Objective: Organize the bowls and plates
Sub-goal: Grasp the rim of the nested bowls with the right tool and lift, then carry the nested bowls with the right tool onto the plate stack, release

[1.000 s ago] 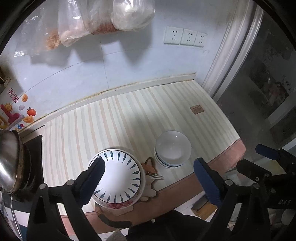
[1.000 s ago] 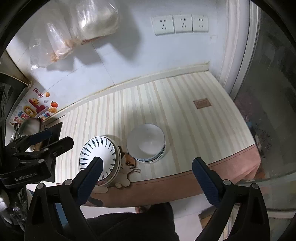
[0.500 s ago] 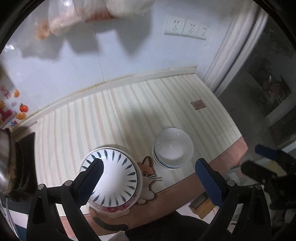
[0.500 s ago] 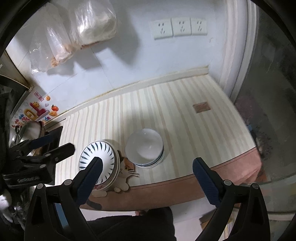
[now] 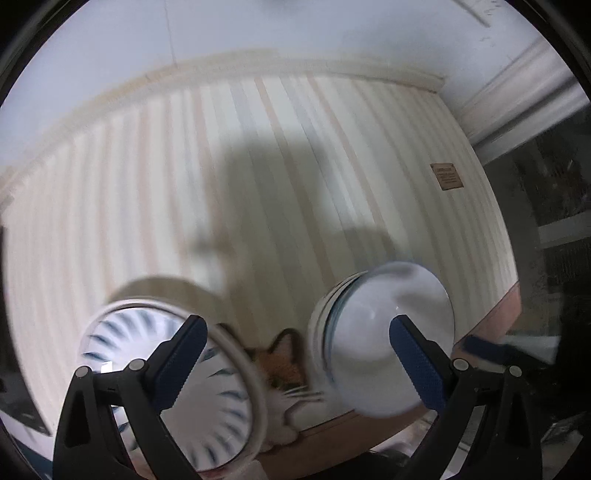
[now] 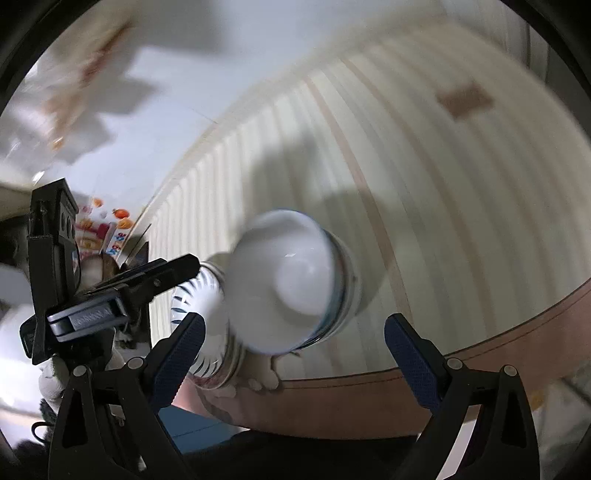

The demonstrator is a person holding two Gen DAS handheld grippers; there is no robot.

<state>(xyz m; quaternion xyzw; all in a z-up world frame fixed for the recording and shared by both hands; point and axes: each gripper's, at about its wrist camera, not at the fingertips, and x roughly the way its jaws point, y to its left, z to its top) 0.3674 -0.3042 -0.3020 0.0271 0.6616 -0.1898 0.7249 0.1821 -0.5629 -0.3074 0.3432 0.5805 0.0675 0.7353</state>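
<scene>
**Inspector:** Location of the dishes?

**Assistant:** The stack of white bowls [image 5: 384, 339] sits near the front edge of the striped counter [image 5: 258, 177]. The blue-patterned plate [image 5: 162, 391] lies just to its left. A cat-shaped mat [image 5: 286, 363] shows between them, partly under both. Both views are motion-blurred.

**Inspector:** Left gripper?

**Assistant:** The left gripper [image 5: 295, 360] hangs above the dishes, its fingers spread wide and nothing between them. One blue pad overlaps the plate in view, the other the bowls; contact cannot be judged.

**Inspector:** Right gripper?

**Assistant:** The right gripper [image 6: 293, 354] is likewise wide apart and empty, with the bowls [image 6: 291, 288] seen between its fingers. The left gripper's body appears at the left of that view, over the plate [image 6: 199, 306].

**Inspector:** Surroundings?

**Assistant:** A brown label [image 5: 447, 177] lies on the counter, far right. Behind is a pale wall [image 5: 258, 26].
</scene>
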